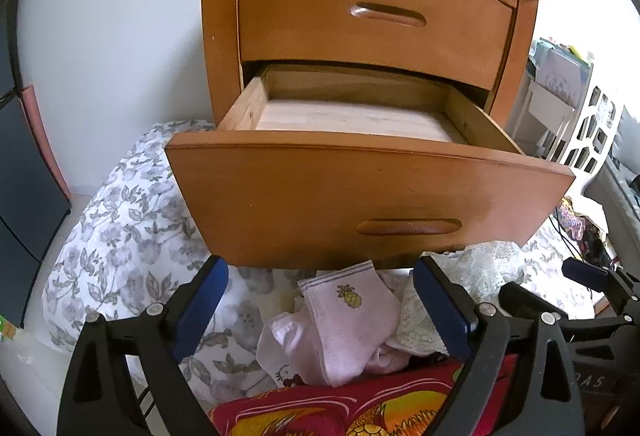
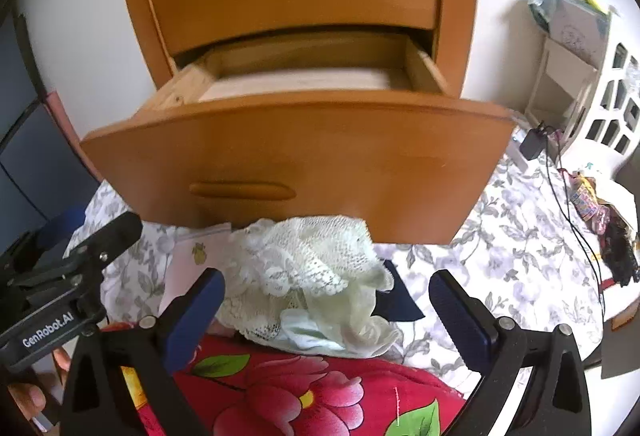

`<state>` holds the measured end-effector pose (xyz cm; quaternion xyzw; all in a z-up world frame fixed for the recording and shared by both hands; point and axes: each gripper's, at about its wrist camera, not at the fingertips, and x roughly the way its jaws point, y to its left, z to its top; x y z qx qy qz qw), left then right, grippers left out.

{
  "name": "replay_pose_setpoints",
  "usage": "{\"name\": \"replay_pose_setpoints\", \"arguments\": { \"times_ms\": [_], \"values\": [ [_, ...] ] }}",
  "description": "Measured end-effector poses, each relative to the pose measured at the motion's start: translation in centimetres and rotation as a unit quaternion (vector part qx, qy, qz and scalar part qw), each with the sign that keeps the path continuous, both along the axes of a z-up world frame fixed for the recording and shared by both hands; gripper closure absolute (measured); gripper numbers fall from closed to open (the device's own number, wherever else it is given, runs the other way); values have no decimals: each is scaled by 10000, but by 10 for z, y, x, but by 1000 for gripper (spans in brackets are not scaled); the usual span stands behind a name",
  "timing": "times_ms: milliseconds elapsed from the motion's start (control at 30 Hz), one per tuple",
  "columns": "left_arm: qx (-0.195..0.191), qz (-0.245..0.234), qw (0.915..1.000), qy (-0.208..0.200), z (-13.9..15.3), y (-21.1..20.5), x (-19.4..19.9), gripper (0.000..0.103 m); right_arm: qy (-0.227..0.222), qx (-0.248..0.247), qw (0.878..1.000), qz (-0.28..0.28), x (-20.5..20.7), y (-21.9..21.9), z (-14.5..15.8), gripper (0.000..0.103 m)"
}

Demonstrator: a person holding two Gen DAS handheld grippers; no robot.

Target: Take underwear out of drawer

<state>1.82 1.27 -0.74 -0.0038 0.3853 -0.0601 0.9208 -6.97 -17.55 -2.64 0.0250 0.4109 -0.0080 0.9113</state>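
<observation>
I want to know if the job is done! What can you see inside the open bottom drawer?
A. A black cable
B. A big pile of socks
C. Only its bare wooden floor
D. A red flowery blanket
C: the visible part of the open bottom drawer shows only pale bare wood, while the lacy white underwear and the pink socks lie outside, below its front.
</observation>
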Motion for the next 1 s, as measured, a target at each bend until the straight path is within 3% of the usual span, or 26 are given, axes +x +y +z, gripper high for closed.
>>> {"name": "replay_pose_setpoints", "arguments": {
  "times_ms": [267,400,467,833,1000],
  "values": [
    [198,91,9998,-24,0,-3,-4,9,-299,0,9992,-283,-8,-7,5,0],
    [771,540,9953,218,-6,-7,1,9,-501,-119,9981,-332,-15,-4,10,0],
    [807,505,9950,310,-9,-8,2,9,-566,-164,9976,-368,-17,-3,12,0],
    [823,657,9941,-243,4,-8,-14,9,-815,-244,9950,-521,-23,-4,18,0],
    [802,502,9942,-506,11,-14,-22,9,-981,-313,9932,-552,-28,-1,22,0]
  ]
}}
